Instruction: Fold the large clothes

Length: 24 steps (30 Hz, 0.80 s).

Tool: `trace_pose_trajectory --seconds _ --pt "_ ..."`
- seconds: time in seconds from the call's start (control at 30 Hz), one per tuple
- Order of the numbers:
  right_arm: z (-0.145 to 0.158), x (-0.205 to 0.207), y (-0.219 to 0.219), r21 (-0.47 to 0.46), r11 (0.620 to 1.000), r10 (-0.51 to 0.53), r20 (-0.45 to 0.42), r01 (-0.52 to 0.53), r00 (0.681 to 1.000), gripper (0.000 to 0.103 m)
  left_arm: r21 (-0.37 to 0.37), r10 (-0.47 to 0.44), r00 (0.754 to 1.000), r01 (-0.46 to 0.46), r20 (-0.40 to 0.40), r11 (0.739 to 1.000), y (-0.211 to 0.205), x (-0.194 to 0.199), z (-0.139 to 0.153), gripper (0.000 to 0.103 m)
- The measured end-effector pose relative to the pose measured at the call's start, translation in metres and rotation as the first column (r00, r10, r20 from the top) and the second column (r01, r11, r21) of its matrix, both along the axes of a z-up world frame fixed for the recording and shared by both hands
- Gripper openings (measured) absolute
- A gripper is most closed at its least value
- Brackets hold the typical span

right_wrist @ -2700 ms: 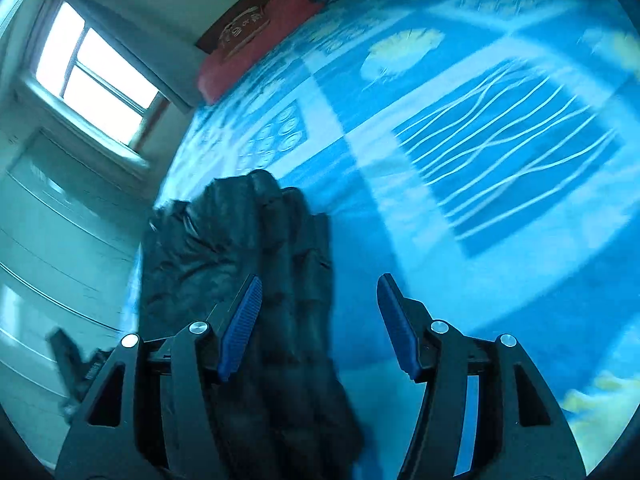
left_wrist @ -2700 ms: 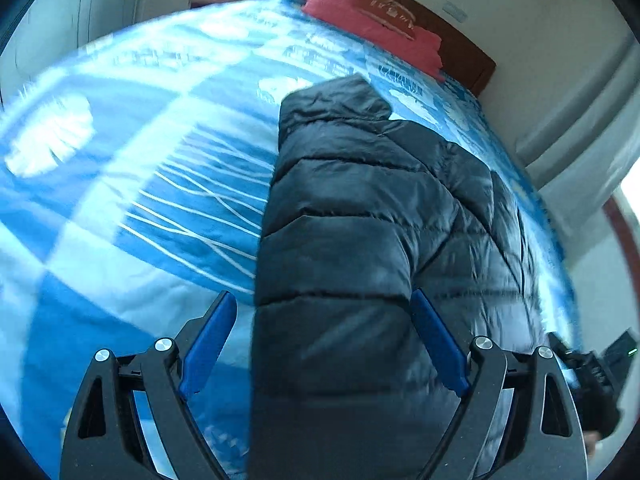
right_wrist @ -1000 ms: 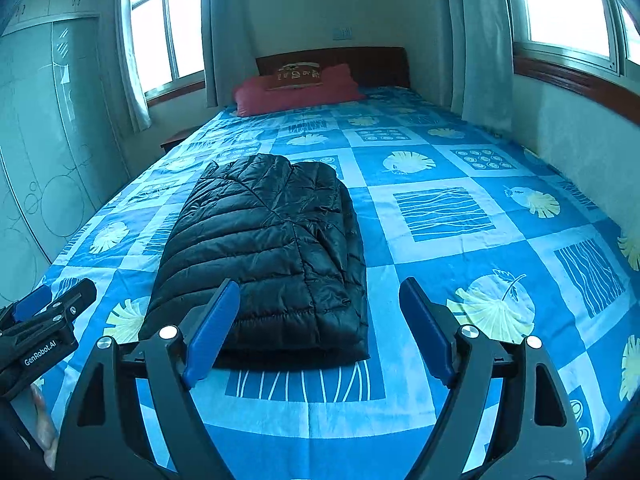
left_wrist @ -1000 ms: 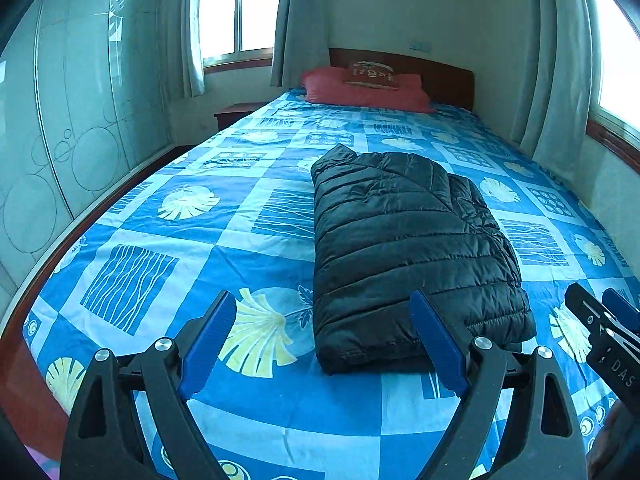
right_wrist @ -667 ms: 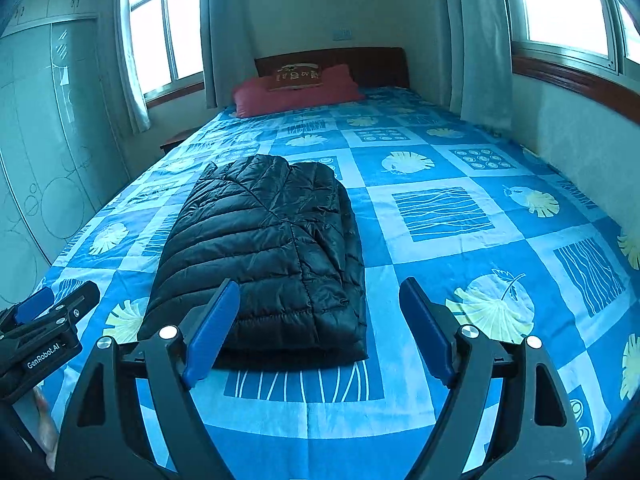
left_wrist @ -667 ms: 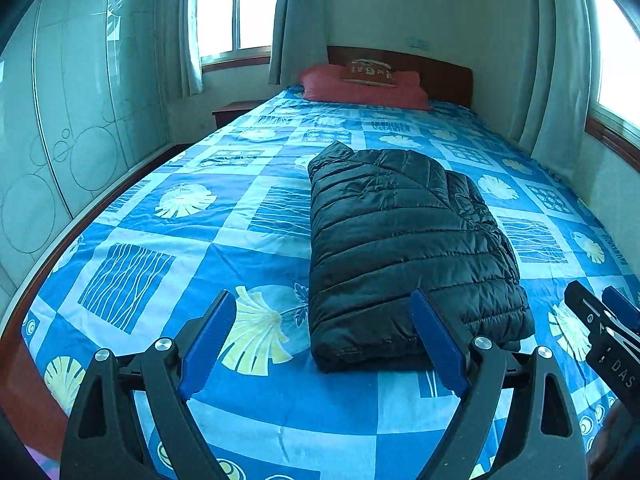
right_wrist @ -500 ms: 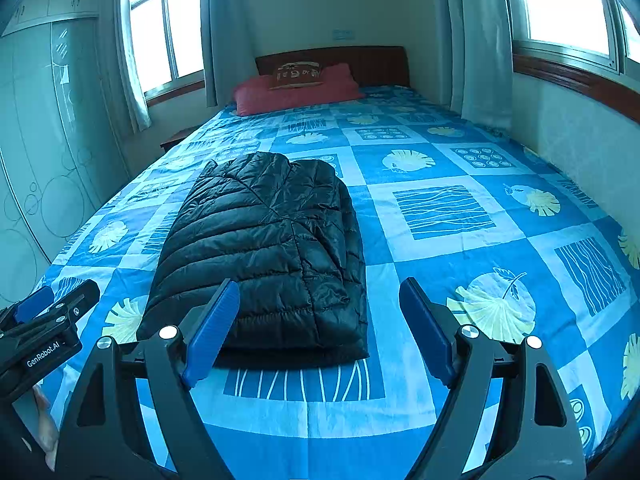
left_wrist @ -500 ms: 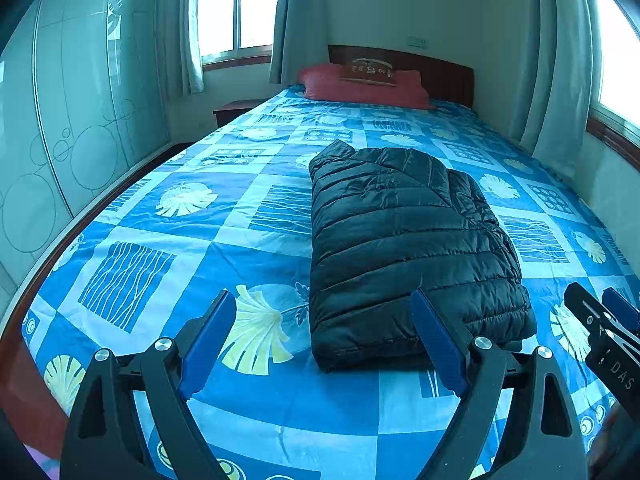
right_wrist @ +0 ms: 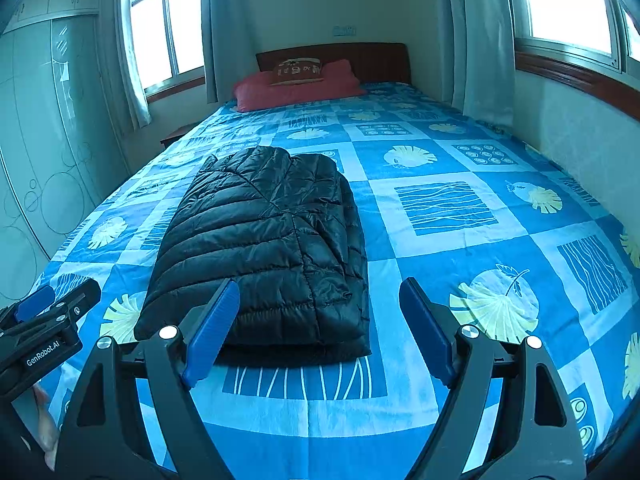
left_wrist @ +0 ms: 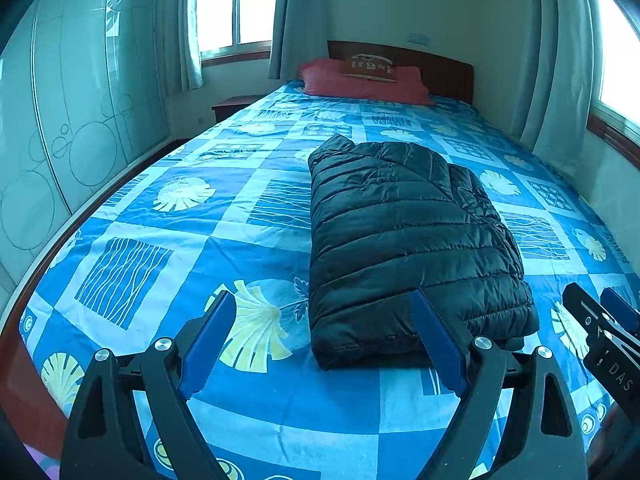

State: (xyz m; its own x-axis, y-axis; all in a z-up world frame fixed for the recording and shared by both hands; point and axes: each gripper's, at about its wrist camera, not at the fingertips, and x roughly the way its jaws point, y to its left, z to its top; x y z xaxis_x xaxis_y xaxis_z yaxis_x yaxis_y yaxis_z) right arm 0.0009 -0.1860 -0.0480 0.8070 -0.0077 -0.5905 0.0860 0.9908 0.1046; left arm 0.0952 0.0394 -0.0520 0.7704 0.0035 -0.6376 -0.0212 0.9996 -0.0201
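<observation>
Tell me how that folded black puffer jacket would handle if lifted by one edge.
The jacket looks quilted and puffy, so probably light and floppy; its stacked layers would likely unfold. Its sheen suggests slippery fabric, so the fingers may slide off.

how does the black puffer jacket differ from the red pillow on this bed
The black puffer jacket is quilted, glossy and folded into a thick bundle near the foot of the bed; the red pillow is plain, matte and lies at the headboard, with a small printed cushion on it. Both rest on the blue patterned cover.
</observation>
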Motion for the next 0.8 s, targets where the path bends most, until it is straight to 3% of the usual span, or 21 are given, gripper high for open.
trace_pose_trajectory --seconds 0.8 --pt "-0.0004 0.0 0.0021 -0.002 1.0 0.007 0.001 -0.007 1.0 0.082 0.021 0.019 1.0 -0.019 0.019 1.0 -0.0027 -0.0009 0.0047 0.088"
